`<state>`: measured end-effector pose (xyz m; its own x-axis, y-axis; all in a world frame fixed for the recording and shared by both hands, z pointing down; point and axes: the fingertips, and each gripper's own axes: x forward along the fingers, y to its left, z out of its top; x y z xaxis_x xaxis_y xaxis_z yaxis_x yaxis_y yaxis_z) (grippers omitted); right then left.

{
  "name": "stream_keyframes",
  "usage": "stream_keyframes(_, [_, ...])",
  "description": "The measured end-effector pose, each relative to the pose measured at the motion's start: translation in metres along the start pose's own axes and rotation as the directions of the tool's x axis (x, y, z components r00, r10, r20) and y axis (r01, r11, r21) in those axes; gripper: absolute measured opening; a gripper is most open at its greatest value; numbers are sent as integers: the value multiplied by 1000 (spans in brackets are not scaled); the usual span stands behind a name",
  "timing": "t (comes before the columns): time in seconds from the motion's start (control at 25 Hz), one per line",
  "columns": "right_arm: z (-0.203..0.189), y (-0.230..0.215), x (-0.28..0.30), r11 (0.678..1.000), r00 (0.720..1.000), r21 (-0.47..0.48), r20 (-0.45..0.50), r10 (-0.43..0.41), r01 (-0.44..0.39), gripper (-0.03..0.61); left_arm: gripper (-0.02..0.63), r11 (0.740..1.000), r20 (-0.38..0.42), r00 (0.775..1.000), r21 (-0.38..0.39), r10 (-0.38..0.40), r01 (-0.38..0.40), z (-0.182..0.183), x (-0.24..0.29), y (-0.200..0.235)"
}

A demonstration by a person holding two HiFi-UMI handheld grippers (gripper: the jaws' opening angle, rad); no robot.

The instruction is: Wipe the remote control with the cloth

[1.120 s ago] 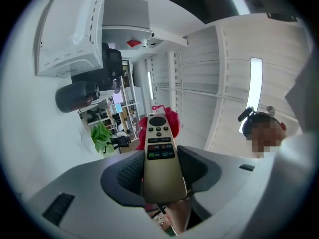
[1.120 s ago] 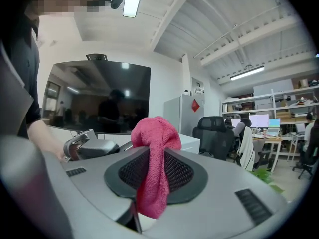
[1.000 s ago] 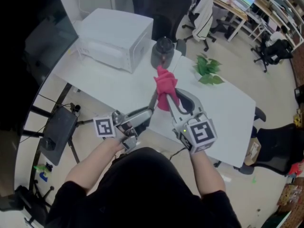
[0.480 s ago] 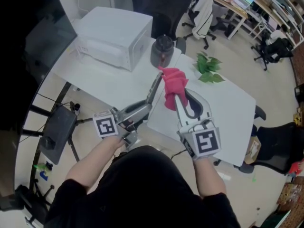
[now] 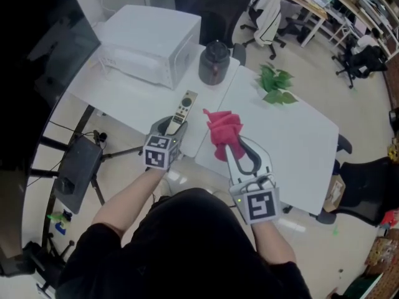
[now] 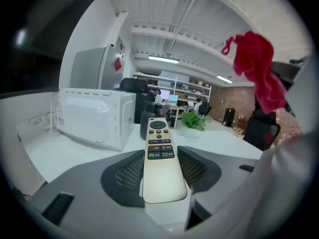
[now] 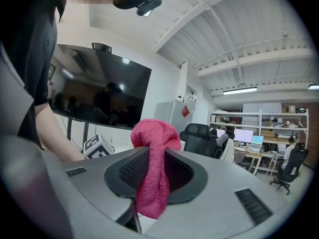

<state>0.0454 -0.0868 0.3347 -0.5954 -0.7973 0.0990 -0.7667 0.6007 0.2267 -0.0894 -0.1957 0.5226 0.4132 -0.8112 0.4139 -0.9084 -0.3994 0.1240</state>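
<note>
Two holds: left hand-held gripper (image 5: 173,127) pinches the rigid, likely slick remote control (image 5: 185,103) by its button-free tail; right hand-held gripper (image 5: 232,151) clamps the limp cloth (image 5: 222,129).

The left gripper (image 5: 176,123) has swung the remote control (image 5: 186,104) away from the cloth (image 5: 222,131), which touched it before. The right gripper (image 5: 230,149) has drawn back, so the two are now apart.

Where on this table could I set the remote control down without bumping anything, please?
The widest bare patch is the right half of the table, nearer than the green plant and right of the cloth. A smaller strip lies in front of the white appliance. The middle, around the remote control and dark jar, is crowded.
</note>
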Motion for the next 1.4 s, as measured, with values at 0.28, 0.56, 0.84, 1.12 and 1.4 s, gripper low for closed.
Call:
stream_keyframes(0.28, [-23,10,-7,1000,998,21,-68,13,-12,92,210,987,-257,954,72,157,-143,-94,54,43])
stream_keyframes(0.56, [-25,16,-10,1000,996,13,-86,25,-24,92,210,982,-376,907,90,190,-169,-132,78,59])
stream_keyframes(0.84, [-26,14,-9,1000,994,18,-104,18,-16,92,213,986,-439,883,81,169,-148,-152,88,52])
stream_keyframes(1.12, [-24,13,-8,1000,994,13,-105,15,-14,92,216,984,-442,880,110,173,-138,-154,90,53])
stream_keyframes(1.4, [-30,9,-8,999,993,48,-116,-1,7,92,256,978,-326,923,97,205,-182,-129,72,61])
